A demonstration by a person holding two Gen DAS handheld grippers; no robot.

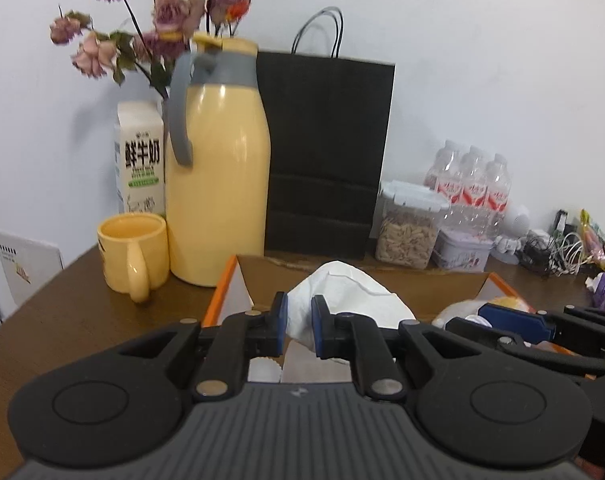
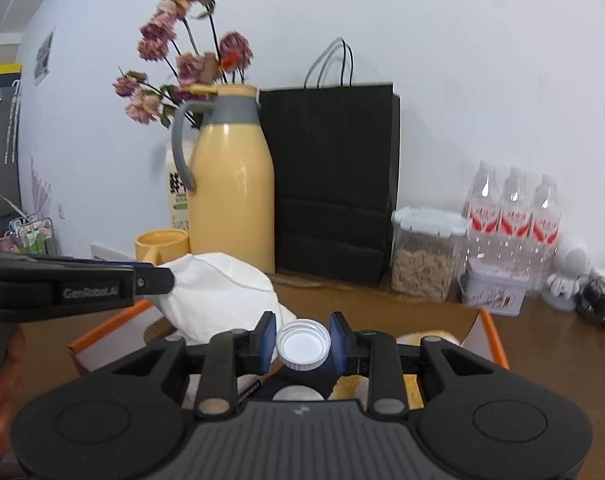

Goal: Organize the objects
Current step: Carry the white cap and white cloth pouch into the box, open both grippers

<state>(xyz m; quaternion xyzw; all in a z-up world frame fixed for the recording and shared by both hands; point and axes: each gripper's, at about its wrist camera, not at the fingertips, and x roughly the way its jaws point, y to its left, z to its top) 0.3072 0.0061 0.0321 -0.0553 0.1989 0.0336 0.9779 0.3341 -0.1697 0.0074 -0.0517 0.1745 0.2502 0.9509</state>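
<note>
1. Brown tabletop (image 1: 74,320) runs back to a white wall; an orange-edged cardboard box (image 1: 222,284) sits at its near edge, right under both my tools.
2. My left gripper (image 1: 299,326) is pinched nearly together on a white crumpled bag (image 1: 342,300), held above the box's left side.
3. My right gripper (image 2: 302,340) clamps a dark bottle with a white cap (image 2: 302,344) by its neck, over the box's right side, mouth toward the camera.
4. To do this step well I judge both loads should clear the box walls before travelling sideways; the bag is limp and may snag.
5. Along the far edge stand a yellow mug (image 1: 132,252), yellow thermos jug (image 1: 218,168) and black paper bag (image 1: 326,152).
6. I'd keep the bottle low and away from the jug, which could tip.
</note>
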